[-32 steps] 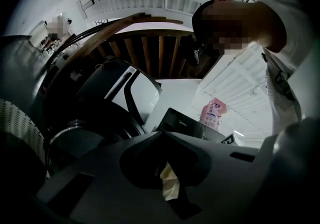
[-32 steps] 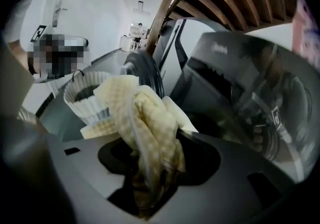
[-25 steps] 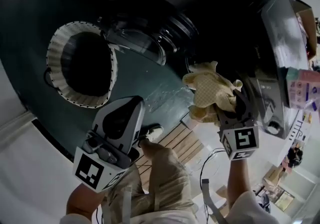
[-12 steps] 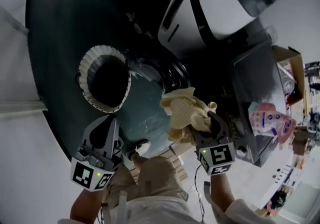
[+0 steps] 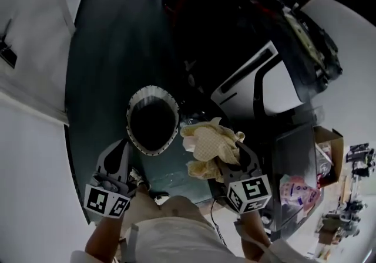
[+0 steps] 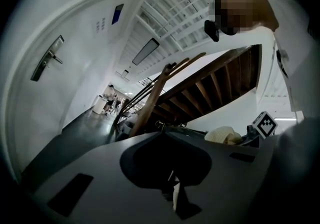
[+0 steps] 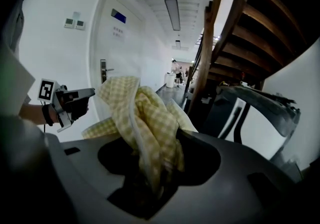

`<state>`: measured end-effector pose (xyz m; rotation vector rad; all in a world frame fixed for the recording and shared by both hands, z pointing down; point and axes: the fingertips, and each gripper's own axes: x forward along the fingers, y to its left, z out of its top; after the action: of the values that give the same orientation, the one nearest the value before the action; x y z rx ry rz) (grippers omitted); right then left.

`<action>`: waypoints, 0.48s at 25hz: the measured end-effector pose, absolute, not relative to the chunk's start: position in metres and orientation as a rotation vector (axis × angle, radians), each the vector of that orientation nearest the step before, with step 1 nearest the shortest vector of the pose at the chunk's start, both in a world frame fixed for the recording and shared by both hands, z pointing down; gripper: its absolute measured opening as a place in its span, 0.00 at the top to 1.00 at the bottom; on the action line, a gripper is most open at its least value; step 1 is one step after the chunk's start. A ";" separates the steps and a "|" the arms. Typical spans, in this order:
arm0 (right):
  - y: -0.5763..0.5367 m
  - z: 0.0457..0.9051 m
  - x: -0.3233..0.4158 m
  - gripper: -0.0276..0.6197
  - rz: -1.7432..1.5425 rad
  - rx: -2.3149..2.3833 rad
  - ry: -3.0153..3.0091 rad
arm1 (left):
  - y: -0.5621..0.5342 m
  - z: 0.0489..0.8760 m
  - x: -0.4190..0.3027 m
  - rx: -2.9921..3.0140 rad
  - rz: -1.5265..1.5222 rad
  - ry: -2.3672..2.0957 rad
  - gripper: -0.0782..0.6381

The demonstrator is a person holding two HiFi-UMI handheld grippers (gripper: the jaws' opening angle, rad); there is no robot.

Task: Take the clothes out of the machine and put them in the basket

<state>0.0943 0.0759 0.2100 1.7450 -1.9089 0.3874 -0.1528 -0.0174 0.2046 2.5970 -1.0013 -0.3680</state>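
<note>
Both rose: right tongs clench cloth, left tongs closed empty; head view alone shows basket.

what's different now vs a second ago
The right gripper carried the yellow checked cloth away from the washing machine to just beside the basket rim. The left gripper also came close to the basket. Unchanged: cloth still clamped in the right gripper, left gripper shut and empty, cloth not yet in the basket.

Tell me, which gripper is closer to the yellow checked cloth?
Right. The right gripper is clamped on the cloth, while the left gripper sits apart, on the other side of the basket.
</note>
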 end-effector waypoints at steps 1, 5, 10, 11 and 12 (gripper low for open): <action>0.062 0.203 0.085 0.61 0.377 1.737 -1.925 | -0.028 0.203 -0.163 2.585 -0.379 -1.015 0.87; 0.018 0.188 0.052 0.61 0.348 1.708 -1.993 | -0.060 0.200 -0.187 2.568 -0.398 -1.029 0.87; -0.026 0.196 0.024 0.60 0.344 1.600 -2.070 | -0.090 0.189 -0.200 2.557 -0.412 -1.099 0.87; -0.036 0.201 0.019 0.60 0.342 1.569 -2.091 | -0.095 0.190 -0.202 2.543 -0.408 -1.125 0.87; -0.044 0.208 0.016 0.60 0.347 1.538 -2.113 | -0.099 0.193 -0.202 2.532 -0.400 -1.151 0.87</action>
<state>0.0158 -0.0443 0.2083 1.5381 -2.1130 0.3466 -0.2021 -0.0991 0.1926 2.5322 -1.1506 -0.3996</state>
